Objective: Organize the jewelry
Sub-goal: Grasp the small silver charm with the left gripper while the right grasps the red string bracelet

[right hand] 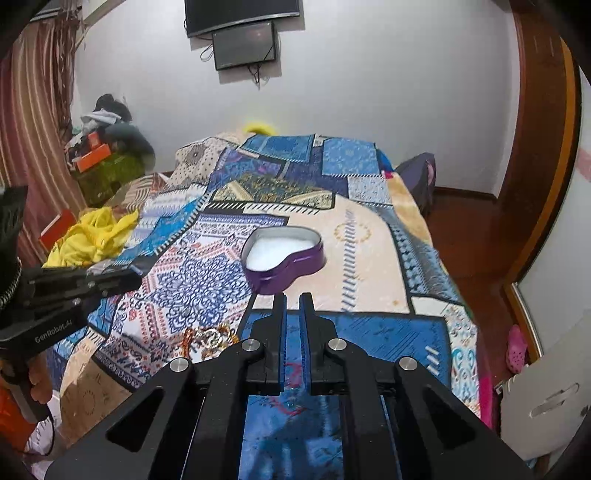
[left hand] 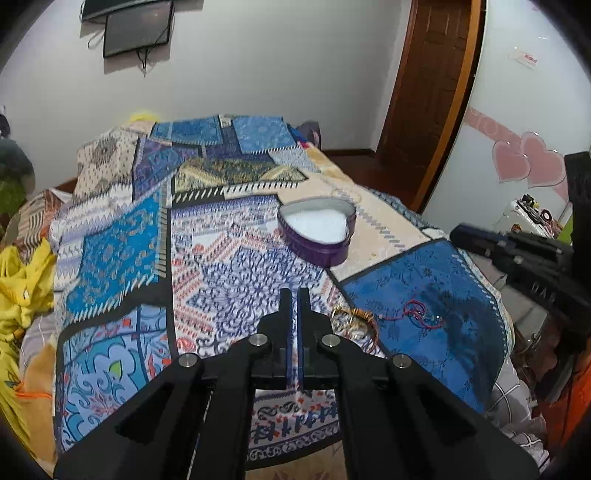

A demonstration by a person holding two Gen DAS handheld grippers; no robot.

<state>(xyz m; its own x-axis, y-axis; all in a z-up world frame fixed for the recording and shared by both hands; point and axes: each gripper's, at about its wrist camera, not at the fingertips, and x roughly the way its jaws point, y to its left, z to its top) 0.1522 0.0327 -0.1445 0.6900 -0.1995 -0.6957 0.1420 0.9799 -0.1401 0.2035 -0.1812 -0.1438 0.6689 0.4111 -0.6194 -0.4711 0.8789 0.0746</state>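
White walls with two dark screens (right hand: 243, 33) back a bed under a blue, cream and red patchwork bedspread (left hand: 122, 258). Crumpled yellow cloth (right hand: 92, 240) lies at its left edge. Further right, the left gripper (left hand: 294, 295) hangs above the spread, jaws closed on nothing. Just right of it lie gold-coloured bangles (left hand: 351, 317), then a thin red string bracelet (left hand: 417, 314) on a blue patch. Beyond them sits an open purple heart-shaped tin with white lining (left hand: 317, 229), empty. The right gripper (right hand: 293, 301), jaws nearly together and holding nothing, hovers over the blue patch, the red bracelet showing below its jaws.
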